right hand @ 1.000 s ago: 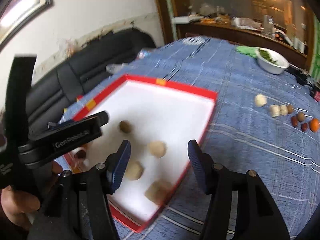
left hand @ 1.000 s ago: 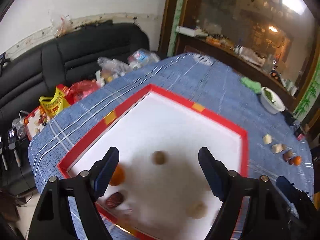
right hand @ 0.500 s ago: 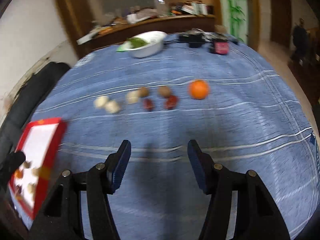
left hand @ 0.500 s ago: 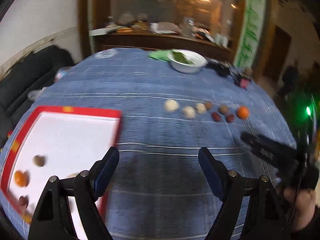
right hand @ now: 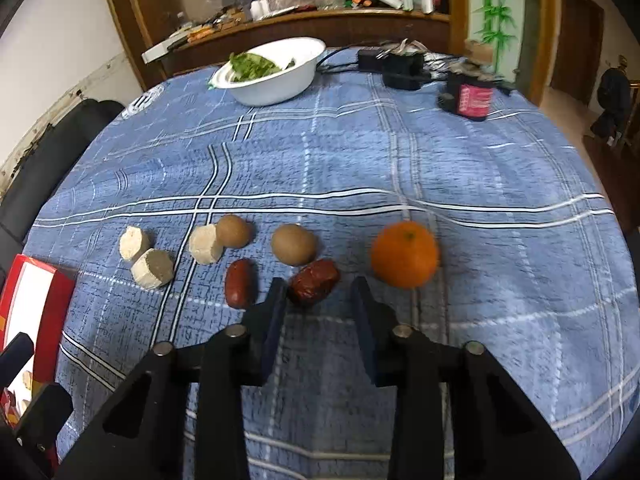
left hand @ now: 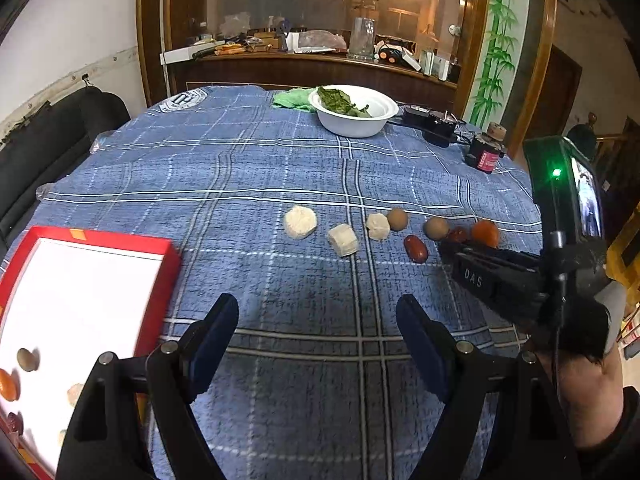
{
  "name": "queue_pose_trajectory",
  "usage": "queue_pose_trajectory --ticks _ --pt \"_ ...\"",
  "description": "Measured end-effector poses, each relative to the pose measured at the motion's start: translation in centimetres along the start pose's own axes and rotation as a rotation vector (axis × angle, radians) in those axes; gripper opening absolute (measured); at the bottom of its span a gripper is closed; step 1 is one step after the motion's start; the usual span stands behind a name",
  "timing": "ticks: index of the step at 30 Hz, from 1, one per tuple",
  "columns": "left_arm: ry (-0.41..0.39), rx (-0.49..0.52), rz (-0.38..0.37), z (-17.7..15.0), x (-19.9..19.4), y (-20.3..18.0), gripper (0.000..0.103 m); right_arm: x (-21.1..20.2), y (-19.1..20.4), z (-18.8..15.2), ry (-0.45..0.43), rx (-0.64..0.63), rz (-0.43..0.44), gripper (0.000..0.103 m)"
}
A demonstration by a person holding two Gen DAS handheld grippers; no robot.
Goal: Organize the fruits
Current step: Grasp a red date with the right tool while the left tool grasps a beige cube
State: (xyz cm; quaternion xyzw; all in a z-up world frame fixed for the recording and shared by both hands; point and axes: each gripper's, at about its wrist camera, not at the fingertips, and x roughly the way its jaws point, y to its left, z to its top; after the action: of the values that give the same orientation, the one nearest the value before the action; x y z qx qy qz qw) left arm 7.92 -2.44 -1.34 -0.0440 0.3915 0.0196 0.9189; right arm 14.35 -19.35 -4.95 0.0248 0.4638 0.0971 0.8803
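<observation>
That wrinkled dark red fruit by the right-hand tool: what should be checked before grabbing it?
1. Wrinkled dark red fruit lies just ahead of the right gripper, slightly left of centre: ok.
2. Pads pressing on it: not ok; jaws closing, fruit beyond the tips.
3. Round orange citrus fruit outside the jaws: ok.
4. Smooth red oval fruit outside the jaws: ok.
5. Red-rimmed white tray has free room: ok.
6. Left gripper open, empty: ok.

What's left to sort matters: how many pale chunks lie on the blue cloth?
3: leftmost chunk, second chunk beside it, third chunk against a round brown fruit. None seem hidden.
</observation>
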Motion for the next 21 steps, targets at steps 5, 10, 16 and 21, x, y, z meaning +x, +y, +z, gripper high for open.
queue_pose_trajectory --ticks 5,10,16,21 --pt "-0.002 -0.004 0.031 0.3 1.5 -0.1 0.081 0.2 -0.2 0.1 0.007 -0.026 -0.003 0.019" --pt "0.048 -0.054 0.019 1.4 4.1 0.5 0.067 -0.7 -1.5 -0.9 -0.015 0.009 0.028 0.018" --pt "0.059 -0.075 0.009 2.5 6.1 -0.7 0.067 -0.7 -1.9 -0.8 -0.022 0.035 0.065 0.018" --pt "0.083 -0.083 0.024 3.4 8.1 -1.3 0.038 -0.7 -2.0 -0.8 -0.023 0.042 0.08 0.019"
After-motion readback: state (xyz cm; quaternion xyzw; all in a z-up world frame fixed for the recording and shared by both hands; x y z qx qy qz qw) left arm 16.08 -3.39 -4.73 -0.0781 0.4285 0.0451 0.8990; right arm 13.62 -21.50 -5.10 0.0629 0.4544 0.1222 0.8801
